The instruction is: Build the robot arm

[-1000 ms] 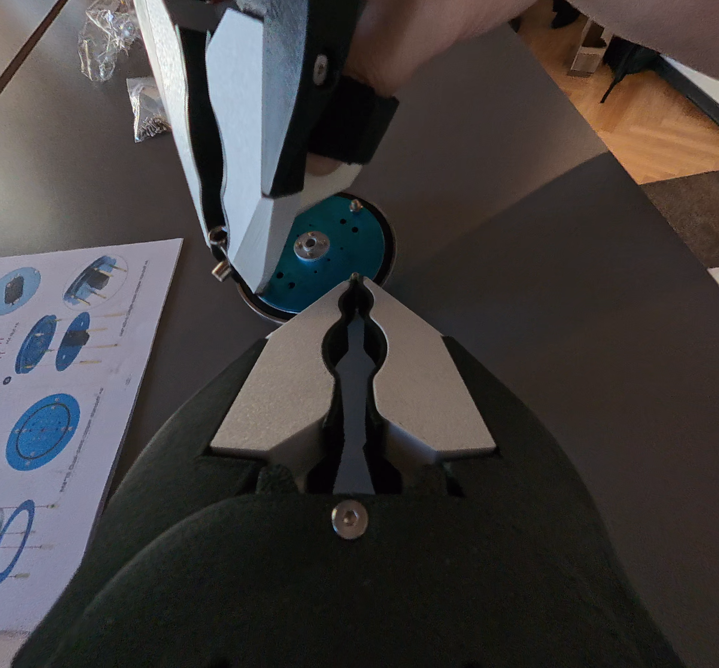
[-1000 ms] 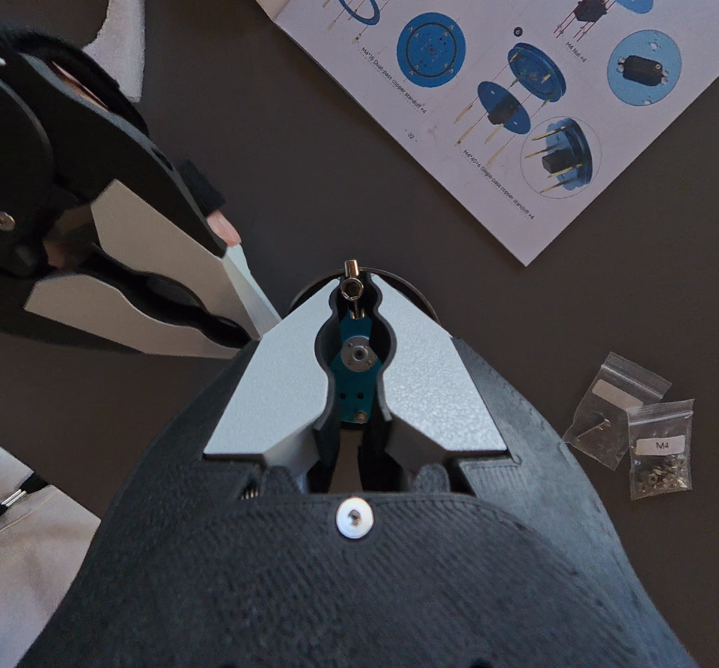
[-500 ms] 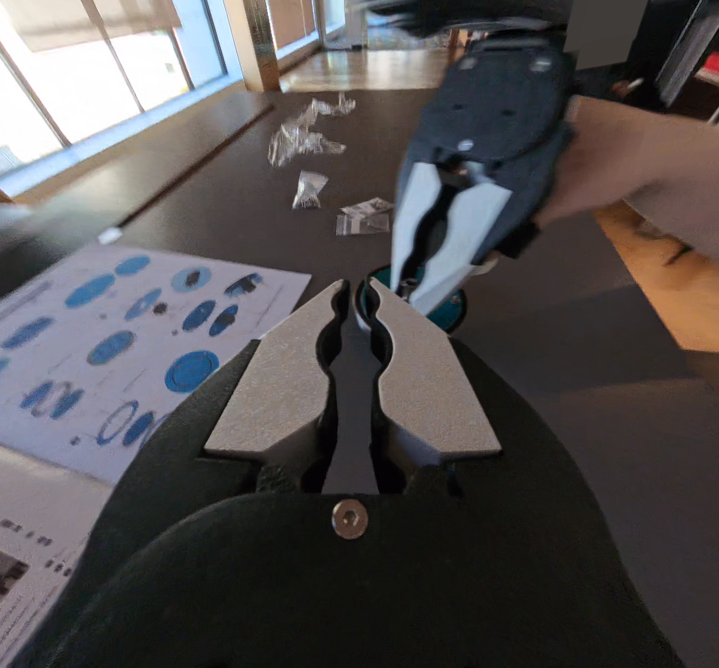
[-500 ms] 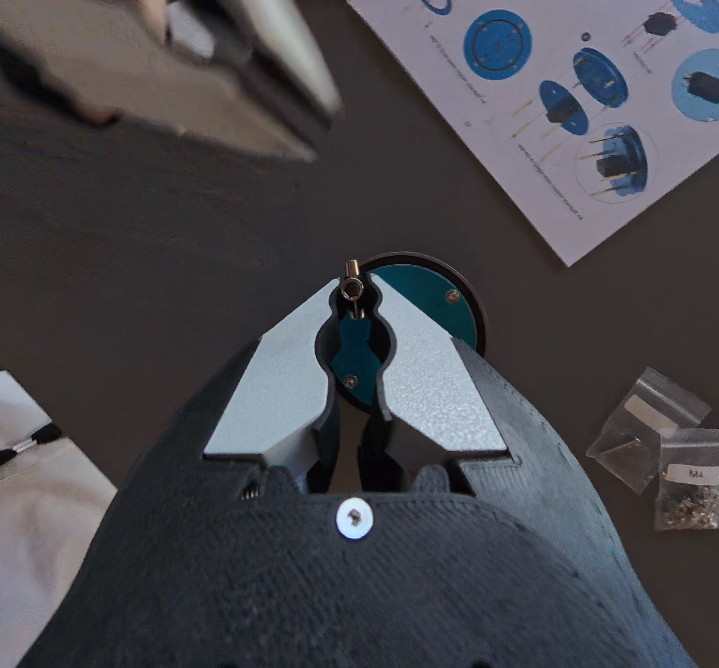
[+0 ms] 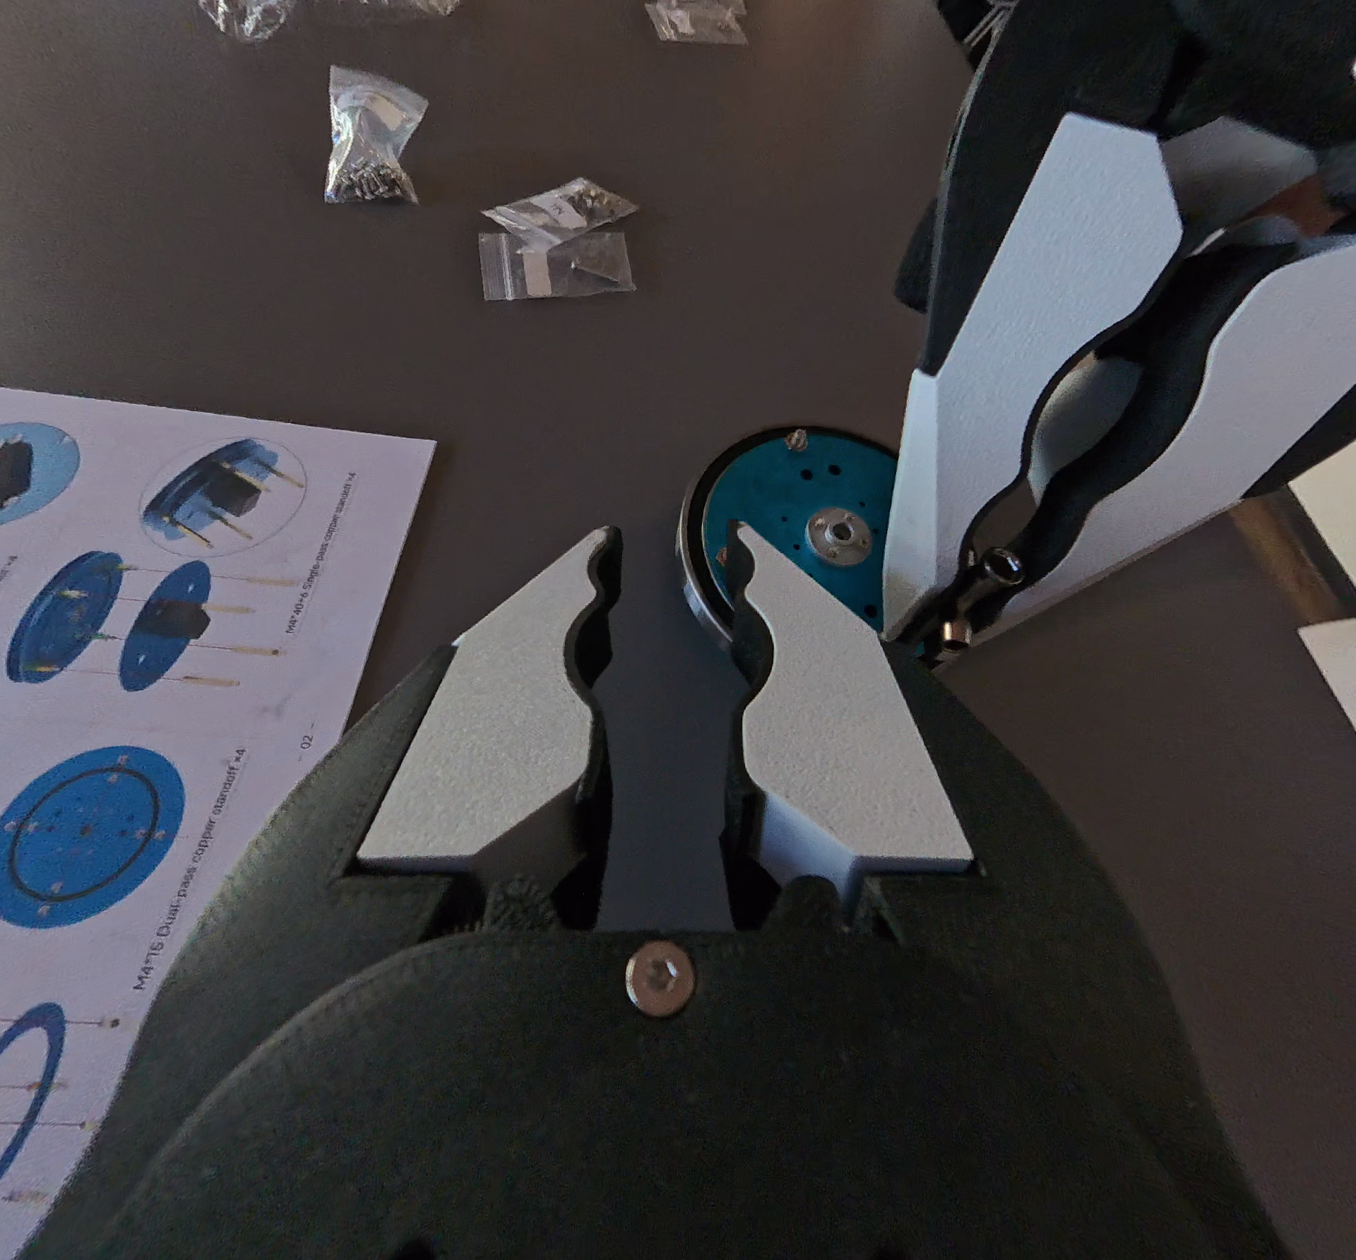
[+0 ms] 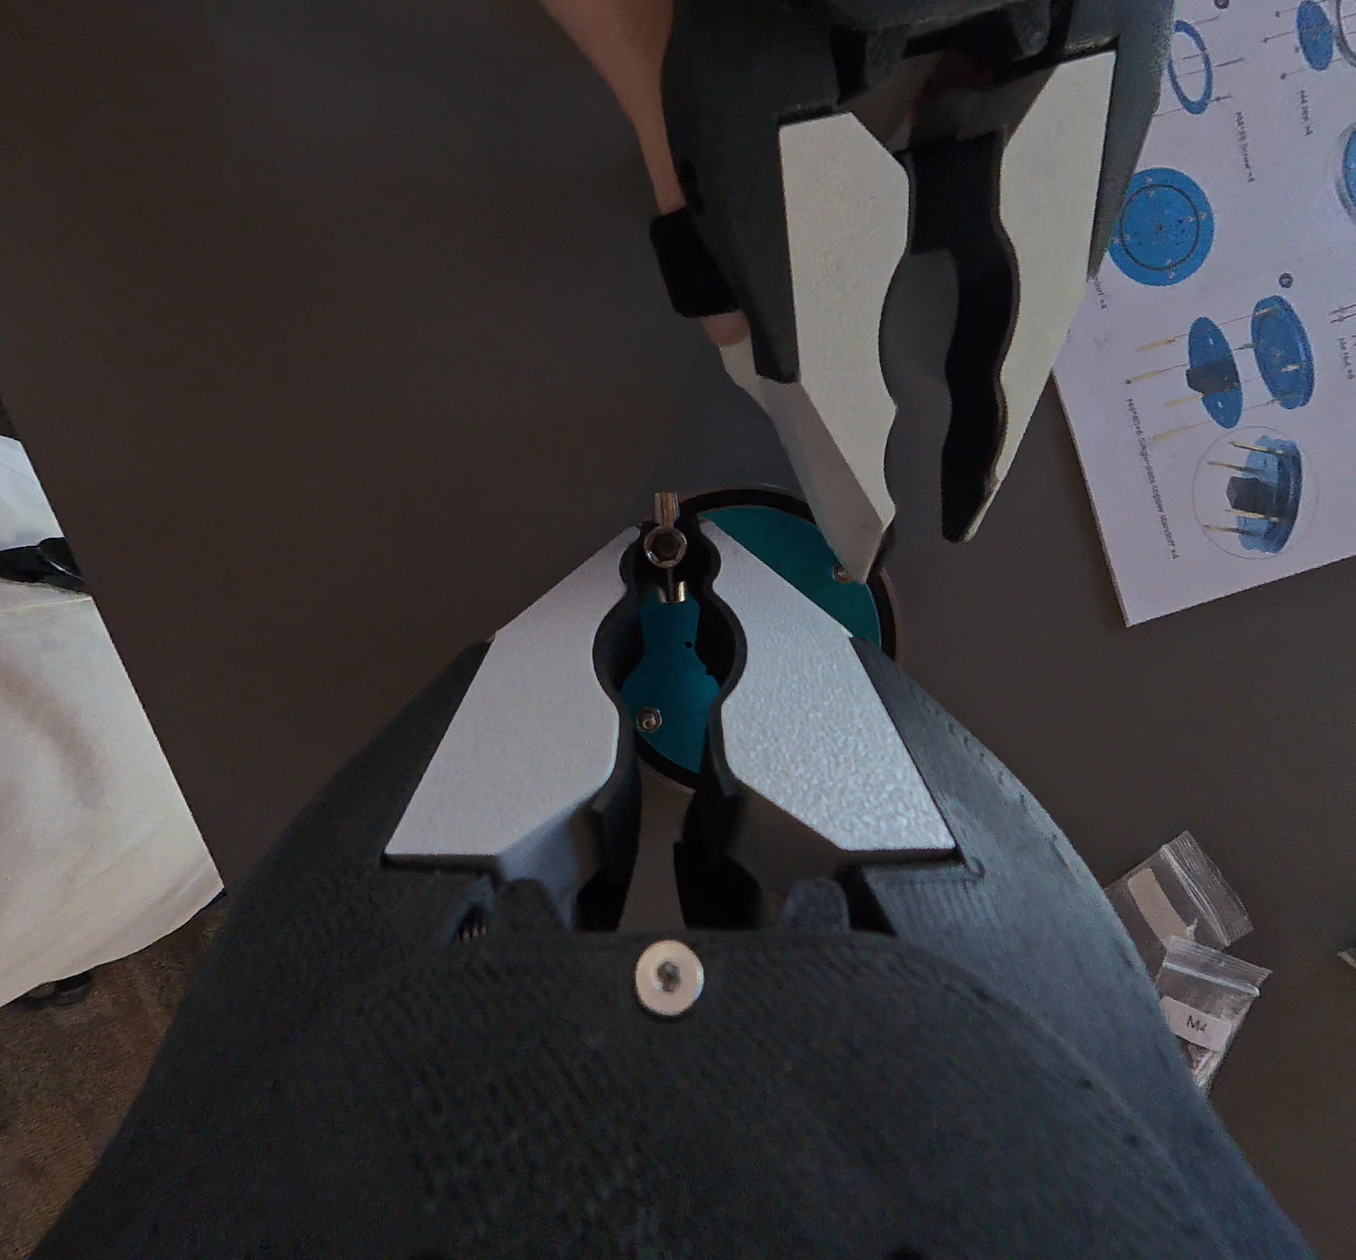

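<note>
Two claws meet over a round teal metal disc (image 5: 792, 491) with a silver hub, lying on the dark grey desk (image 5: 660, 359) right of centre in the left wrist view. The left claw (image 5: 671, 542) is spread apart and holds nothing; one white fingertip (image 5: 748, 550) sits over the disc's near edge. The right claw (image 6: 664, 539), entering from the upper right of that frame, is pinched together on a small silver metal standoff (image 6: 664, 550) just above the disc. A white printed instruction sheet with blue diagrams (image 5: 183, 601) lies at the left, and several small clear plastic bags of hardware (image 5: 558, 249) are scattered toward the top of the frame, well apart from the disc.
</note>
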`<state>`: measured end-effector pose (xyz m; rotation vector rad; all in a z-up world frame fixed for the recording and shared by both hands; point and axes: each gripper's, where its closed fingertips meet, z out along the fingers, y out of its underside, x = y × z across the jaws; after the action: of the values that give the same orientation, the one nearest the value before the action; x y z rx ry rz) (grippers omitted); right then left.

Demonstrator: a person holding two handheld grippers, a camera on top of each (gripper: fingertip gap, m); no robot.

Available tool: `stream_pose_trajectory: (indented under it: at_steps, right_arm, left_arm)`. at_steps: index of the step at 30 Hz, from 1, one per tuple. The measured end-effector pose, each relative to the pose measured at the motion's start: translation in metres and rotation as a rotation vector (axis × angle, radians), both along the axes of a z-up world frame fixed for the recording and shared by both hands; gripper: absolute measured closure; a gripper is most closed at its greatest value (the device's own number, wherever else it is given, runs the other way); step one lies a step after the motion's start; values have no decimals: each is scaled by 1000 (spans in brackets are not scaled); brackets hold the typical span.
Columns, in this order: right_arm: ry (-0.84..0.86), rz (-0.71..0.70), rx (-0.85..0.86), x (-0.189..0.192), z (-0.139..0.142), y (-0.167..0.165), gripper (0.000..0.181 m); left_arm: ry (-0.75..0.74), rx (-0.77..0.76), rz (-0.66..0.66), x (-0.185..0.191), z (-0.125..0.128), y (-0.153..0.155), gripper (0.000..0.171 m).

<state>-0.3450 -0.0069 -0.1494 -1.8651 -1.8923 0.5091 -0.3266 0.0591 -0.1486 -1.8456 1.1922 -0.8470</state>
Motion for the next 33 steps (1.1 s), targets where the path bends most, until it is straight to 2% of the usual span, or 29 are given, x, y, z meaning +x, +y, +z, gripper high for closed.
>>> stream_pose_trajectory:
  at_steps: [4,7,9,11,13,15,17,19,23,31,33]
  right_arm:
    - [-2,8,-5,0,0,0,173]
    - [0,10,-13,0,0,0,173]
    - [6,11,-26,0,0,0,173]
    - [8,13,-29,0,0,0,173]
    - [5,15,-25,0,0,1,173]
    - [1,17,-19,0,-1,0,173]
    - [-7,18,-13,0,-1,0,173]
    - [-14,19,-3,0,-1,0,173]
    - [-22,-1,-2,0,-1,1,173]
    - [-9,-188,-42,1,-1,5,173]
    - [-15,-197,-25,2,-1,4,173]
  left_arm:
    - [14,33,-55,4,-3,-3,151]
    - [33,84,-86,6,-5,-6,171]
    - [38,89,-96,4,-6,-8,171]
    - [35,89,-66,1,-4,-3,159]
    - [11,71,-87,2,-1,-7,162]
    - [-44,41,-95,4,4,-11,157]
    - [-15,42,-110,4,0,-13,158]
    - [48,94,-128,5,-7,-16,167]
    - [86,135,-119,5,-7,-16,168]
    - [96,132,-77,1,-8,-15,171]
    - [90,129,-76,3,-8,-16,171]
